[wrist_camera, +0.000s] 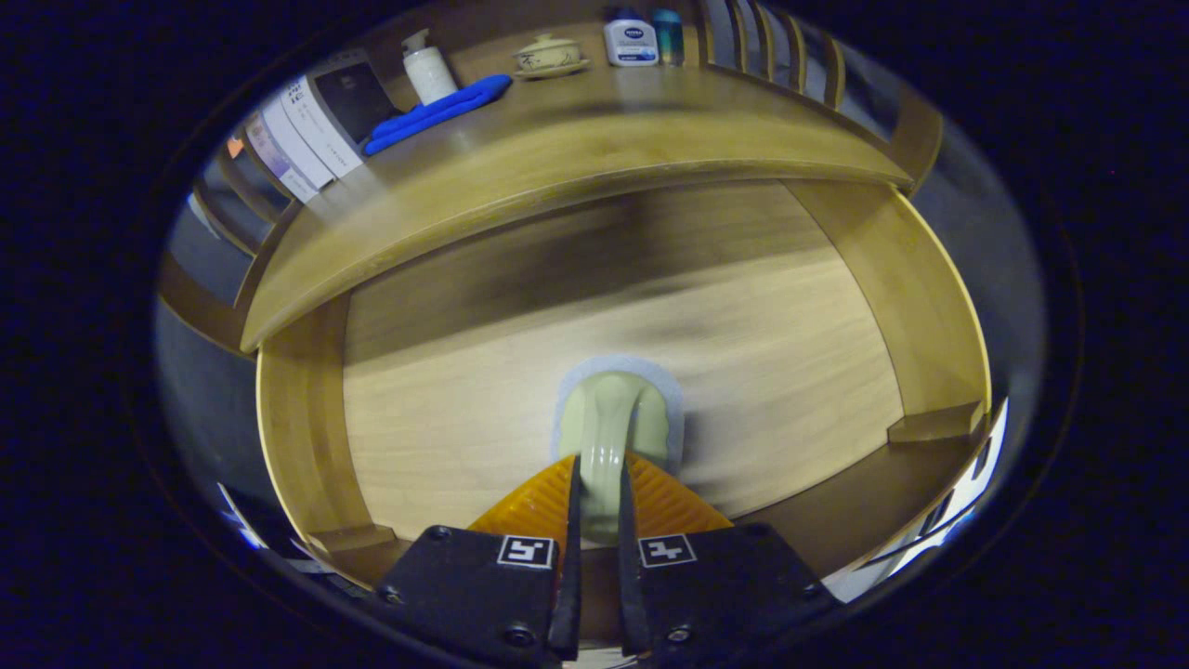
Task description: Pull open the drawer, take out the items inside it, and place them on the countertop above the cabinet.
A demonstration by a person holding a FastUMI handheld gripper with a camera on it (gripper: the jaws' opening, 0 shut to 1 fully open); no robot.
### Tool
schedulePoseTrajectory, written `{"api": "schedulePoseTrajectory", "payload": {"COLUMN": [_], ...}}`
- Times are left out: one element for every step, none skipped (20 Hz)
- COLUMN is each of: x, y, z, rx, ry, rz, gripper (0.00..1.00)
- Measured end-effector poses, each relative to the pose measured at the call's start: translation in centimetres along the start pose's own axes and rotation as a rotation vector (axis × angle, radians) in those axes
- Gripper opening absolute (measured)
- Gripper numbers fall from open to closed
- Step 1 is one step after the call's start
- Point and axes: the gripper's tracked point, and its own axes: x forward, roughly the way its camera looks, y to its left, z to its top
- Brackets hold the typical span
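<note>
Gripper [599, 483] clamped on drawer handle [608, 423], dead ahead at 12 o'clock on drawer front [520, 390] (countertop [576, 167] above). Advice: pull straight back toward 6 o'clock, grip kept square; no twisting.

Home-style bedrm/bath corner: wooden cabinet [576, 177], lotion bottles [632, 42], books [307, 130], lidded teacup [548, 54].

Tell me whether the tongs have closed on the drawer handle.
Closed on it: both fingers of the tongs press the sides of the pale handle on the drawer front.
</note>
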Motion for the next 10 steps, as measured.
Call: {"api": "schedulePoseTrajectory", "payload": {"x": [-0.6, -1.1, -1.8, -2.6, -3.4, -4.1, -4.9, -5.6, -6.4, -7.2], "y": [-0.1, -0.3, -0.4, -0.6, -0.6, -0.6, -0.7, -0.8, -0.9, -0.9], "z": [0.2, 0.4, 0.7, 1.0, 1.3, 1.5, 1.8, 2.0, 2.4, 2.7], "rx": [-0.008, -0.014, -0.020, -0.027, -0.031, -0.034, -0.034, -0.041, -0.044, -0.052], "ry": [-0.007, -0.018, -0.032, -0.045, -0.057, -0.068, -0.078, -0.090, -0.106, -0.122], "rz": [0.006, 0.011, 0.015, 0.018, 0.027, 0.036, 0.044, 0.049, 0.053, 0.058], "gripper": [0.20, 0.20, 0.20, 0.20, 0.20, 0.20, 0.20, 0.20, 0.20, 0.20]}}
